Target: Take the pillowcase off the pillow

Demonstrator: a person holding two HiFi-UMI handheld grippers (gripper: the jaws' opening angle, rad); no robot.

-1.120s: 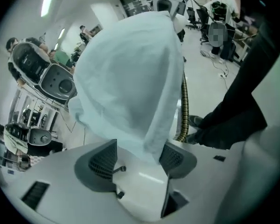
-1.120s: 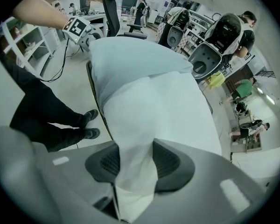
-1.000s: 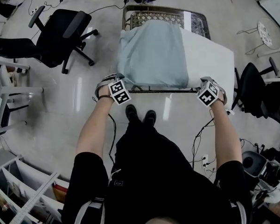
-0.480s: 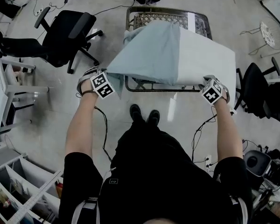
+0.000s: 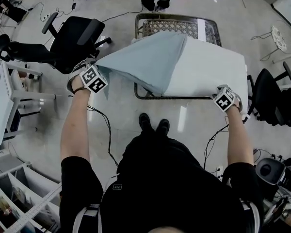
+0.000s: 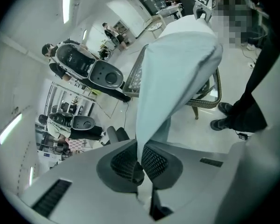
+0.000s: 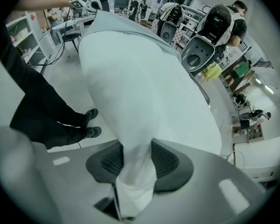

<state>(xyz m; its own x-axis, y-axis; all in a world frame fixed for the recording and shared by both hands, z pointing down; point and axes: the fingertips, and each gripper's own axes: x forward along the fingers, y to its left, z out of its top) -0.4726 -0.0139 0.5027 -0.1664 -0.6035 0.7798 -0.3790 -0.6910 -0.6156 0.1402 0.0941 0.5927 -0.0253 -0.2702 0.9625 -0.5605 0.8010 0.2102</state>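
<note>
The left gripper is held out to the person's left, above the floor and clear of the furniture. Its jaws are pressed almost together on a thin fold of the pale blue pillowcase. In the left gripper view the cloth runs up from between the ribbed pads in one taut sheet. The pillowcase stretches like a tent from that grip back to the white pillow, still covering the pillow's left part while the right part lies bare. The right gripper sits at the pillow's near right corner. Its own view shows the jaws partly apart and squeezed onto a bunched wad of the white pillow, which fills the gap between the pads. The pillow rests across a wicker frame, perhaps a bench or a basket; the view from above does not make this clear. A black office chair stands beyond the left gripper, and the person's shoes are just in front of the frame.
</note>
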